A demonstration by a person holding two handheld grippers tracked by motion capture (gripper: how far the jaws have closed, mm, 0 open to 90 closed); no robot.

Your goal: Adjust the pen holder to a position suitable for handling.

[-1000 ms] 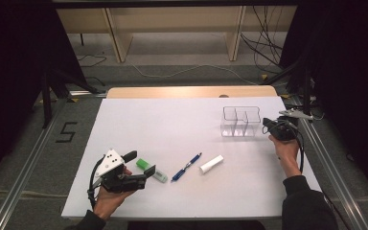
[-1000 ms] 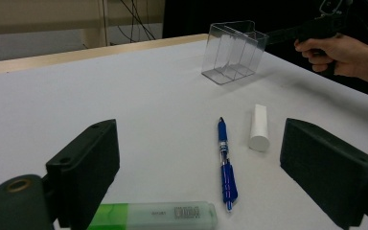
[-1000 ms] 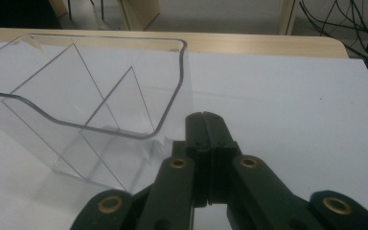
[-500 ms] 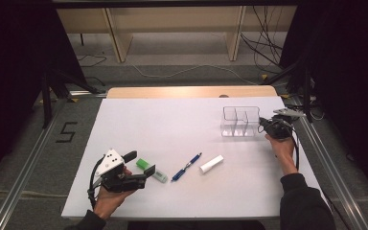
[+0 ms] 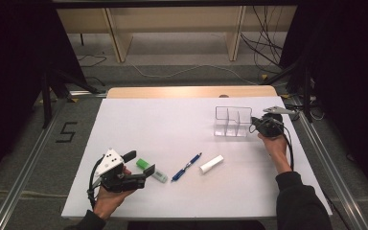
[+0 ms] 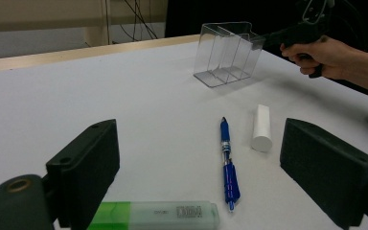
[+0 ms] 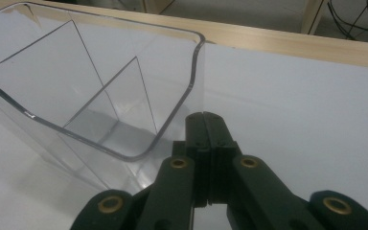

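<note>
Leftward since earlier, the right hand-held gripper (image 5: 258,125) (jaws closed, empty) touches the clear organizer (image 5: 232,121); pushing could skid it. Left hand-held gripper (image 5: 141,165) gapes wide near the highlighter (image 6: 165,215).

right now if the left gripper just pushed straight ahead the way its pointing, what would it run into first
Most likely the green highlighter, which lies crosswise just ahead of the open left gripper. Beyond it lie the blue pen and the white tube. Depth is hard to judge, so the jaws might pass just over it.

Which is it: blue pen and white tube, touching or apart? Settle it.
Apart. The left gripper view shows bare table between the blue pen and the white tube.
</note>
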